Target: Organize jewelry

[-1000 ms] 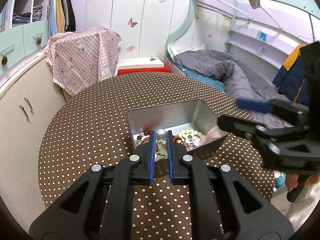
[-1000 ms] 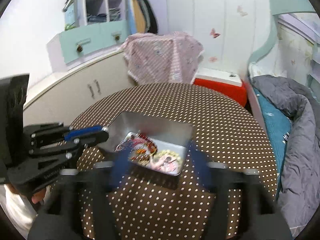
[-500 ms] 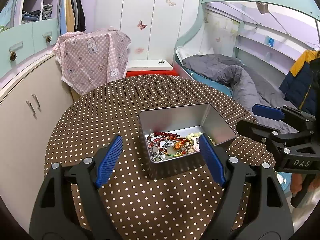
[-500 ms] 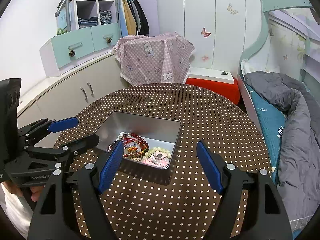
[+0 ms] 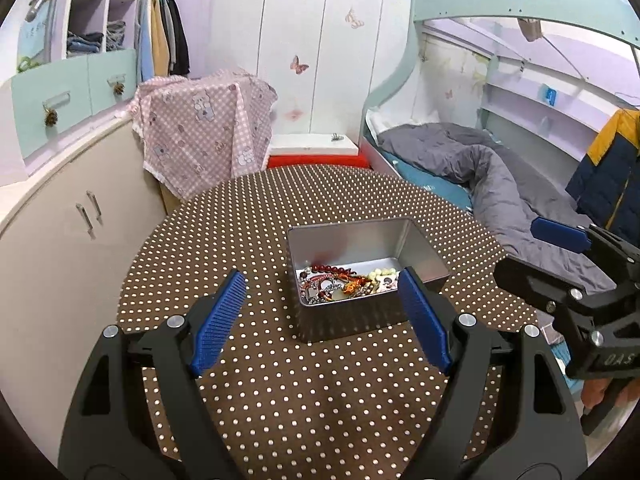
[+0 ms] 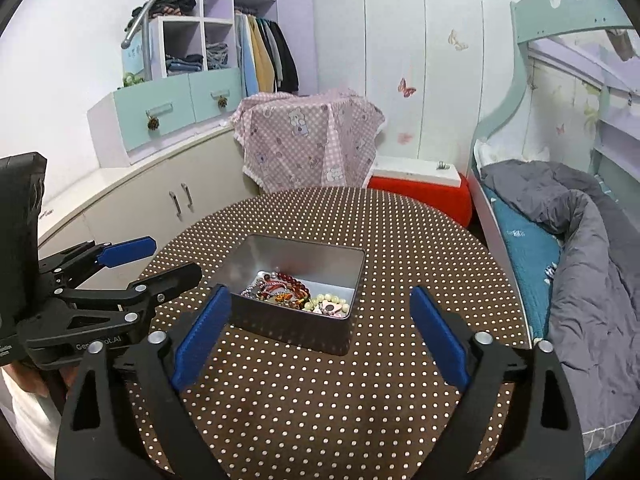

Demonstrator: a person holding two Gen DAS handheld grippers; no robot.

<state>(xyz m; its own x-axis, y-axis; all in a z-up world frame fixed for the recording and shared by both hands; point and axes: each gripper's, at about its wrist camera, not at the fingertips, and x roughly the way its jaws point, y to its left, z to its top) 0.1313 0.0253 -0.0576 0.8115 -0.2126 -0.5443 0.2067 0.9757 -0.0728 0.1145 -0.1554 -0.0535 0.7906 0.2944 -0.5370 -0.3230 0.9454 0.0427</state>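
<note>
A silver metal tin [image 5: 420, 252] [image 6: 304, 330] stands on the round brown polka-dot table [image 5: 248, 240] [image 6: 420, 248]. Inside lies a heap of jewelry [image 5: 344, 282] [image 6: 296, 294]: red bead strings, pale beads, chains. My left gripper [image 5: 322, 280] is open and empty, raised in front of the tin; it also shows in the right wrist view [image 6: 160, 260]. My right gripper [image 6: 320, 300] is open and empty, held back from the tin; it also shows at the right of the left wrist view [image 5: 532, 244].
A pink checked cloth [image 5: 204, 132] covers something behind the table. A cream cabinet [image 5: 72, 216] runs along the left. A red and white box [image 6: 420, 184] and a bed with a grey duvet [image 5: 488, 172] lie beyond the table's far and right edges.
My left gripper was shut over the tin holding something with a pearl a second ago; it opened, let go and pulled back and up. My right gripper also drew back from the tin.
</note>
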